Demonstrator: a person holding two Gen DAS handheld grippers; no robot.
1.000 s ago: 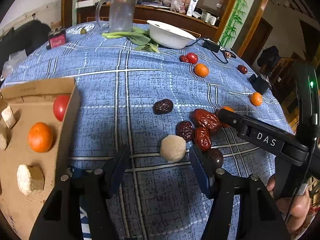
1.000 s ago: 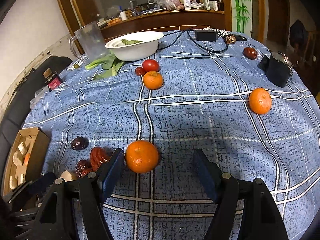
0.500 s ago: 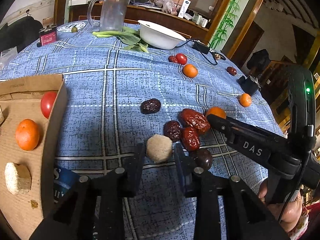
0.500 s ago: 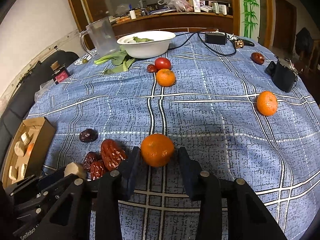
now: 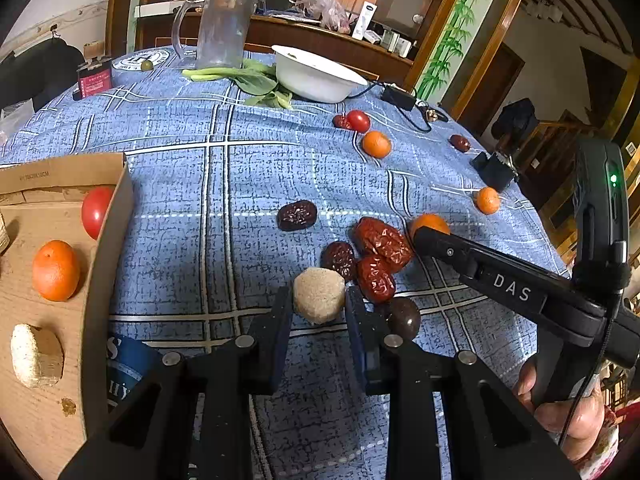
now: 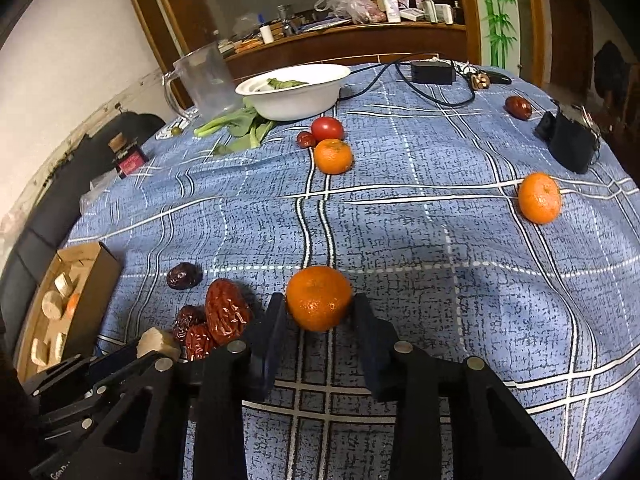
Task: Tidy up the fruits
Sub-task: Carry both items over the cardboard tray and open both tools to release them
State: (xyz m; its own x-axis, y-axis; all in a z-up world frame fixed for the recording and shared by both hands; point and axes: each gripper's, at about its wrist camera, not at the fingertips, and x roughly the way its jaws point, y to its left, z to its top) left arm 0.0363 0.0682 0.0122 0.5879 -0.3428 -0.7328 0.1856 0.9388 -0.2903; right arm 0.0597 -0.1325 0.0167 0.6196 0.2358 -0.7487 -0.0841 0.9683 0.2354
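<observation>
Right wrist view: my right gripper [image 6: 318,316] pinches the tangerine [image 6: 319,297] on the cloth at its widest girth; soft, so squeeze gently. My left gripper [image 5: 318,308] clamps the beige chunk [image 5: 319,294] beside the dates [image 5: 376,256]; light, maybe crumbly.

The cardboard box [image 5: 108,240] runs off the left edge; the right gripper [image 5: 432,240] hides most of one orange [image 5: 430,222].
</observation>
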